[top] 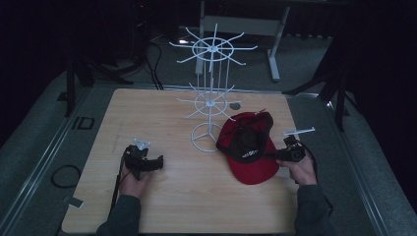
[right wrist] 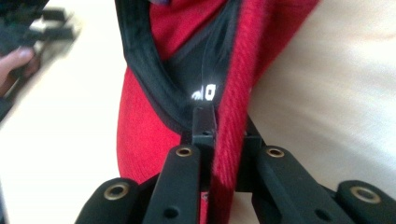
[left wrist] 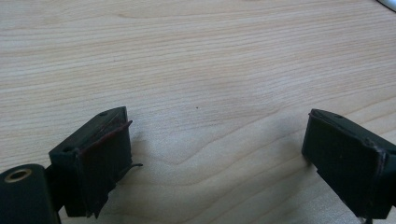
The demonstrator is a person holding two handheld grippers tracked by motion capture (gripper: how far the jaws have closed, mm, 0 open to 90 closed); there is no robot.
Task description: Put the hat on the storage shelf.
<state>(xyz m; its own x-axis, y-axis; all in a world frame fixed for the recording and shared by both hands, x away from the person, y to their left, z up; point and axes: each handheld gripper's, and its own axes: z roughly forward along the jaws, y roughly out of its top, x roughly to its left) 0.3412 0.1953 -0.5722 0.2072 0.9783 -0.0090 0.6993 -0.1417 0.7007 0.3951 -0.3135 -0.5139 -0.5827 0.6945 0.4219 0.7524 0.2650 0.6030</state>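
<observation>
Clamped tight on the side edge of the red fabric baseball cap [right wrist: 140, 135] with black lining: right gripper [right wrist: 219, 135], pads pinching the cloth. Lying upside down on the light wooden table [top: 172, 196], just right of the white wire hat stand [top: 210, 93]. Spread wide over bare wood, well left of the stand: left gripper [left wrist: 215, 149], holding nothing.
</observation>
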